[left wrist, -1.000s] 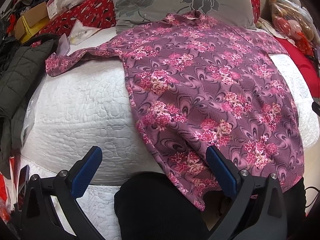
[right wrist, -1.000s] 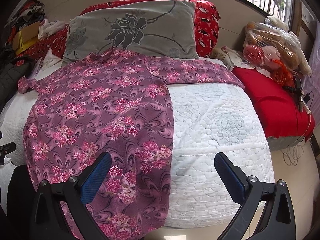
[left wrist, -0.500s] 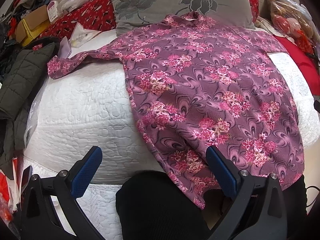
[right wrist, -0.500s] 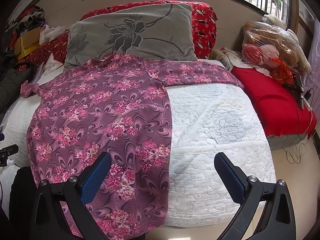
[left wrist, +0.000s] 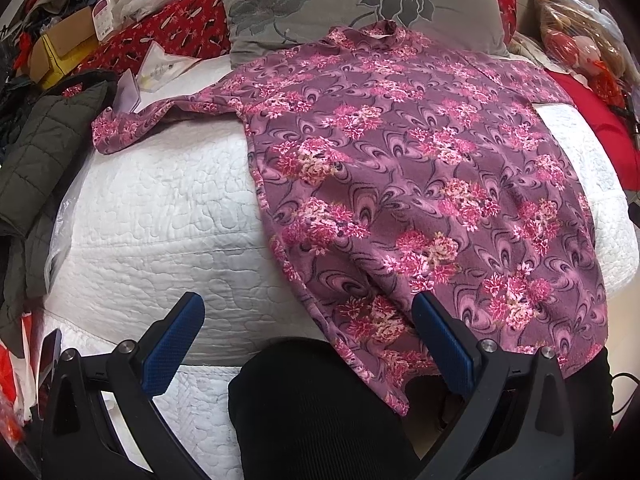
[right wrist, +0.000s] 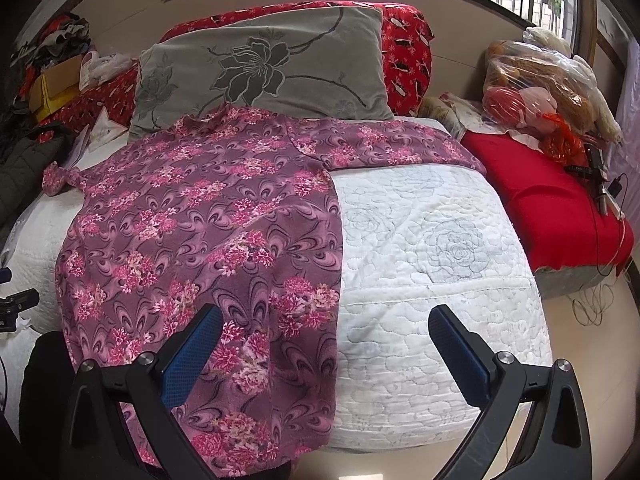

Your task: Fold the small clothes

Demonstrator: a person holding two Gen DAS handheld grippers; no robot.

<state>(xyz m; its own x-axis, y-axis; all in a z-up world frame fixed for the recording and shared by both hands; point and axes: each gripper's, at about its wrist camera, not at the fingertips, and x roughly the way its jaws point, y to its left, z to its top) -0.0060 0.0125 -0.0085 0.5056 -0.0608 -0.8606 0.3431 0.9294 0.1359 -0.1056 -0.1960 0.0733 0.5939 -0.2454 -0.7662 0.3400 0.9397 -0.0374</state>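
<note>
A purple top with pink flowers (left wrist: 416,168) lies spread flat on the white quilted bed (left wrist: 160,216), collar against the grey pillow, both sleeves stretched sideways, hem hanging over the near edge. The same purple top (right wrist: 208,232) covers the bed's left half in the right wrist view. My left gripper (left wrist: 308,322) hovers open above the near edge by the top's left hem corner, holding nothing. My right gripper (right wrist: 326,336) is open too, over the top's right side edge near the hem, with empty blue pads.
A grey flowered pillow (right wrist: 268,68) leans on red cushions at the head. A dark padded jacket (left wrist: 36,152) and papers lie left. A red blanket (right wrist: 548,200) with plastic bags sits right. A person's dark-clothed legs (left wrist: 316,412) stand at the bed's near edge.
Both grippers drifted slightly back and up, so the views show a little more of the bed's head. The top lies unmoved. Jaws remain wide apart.
</note>
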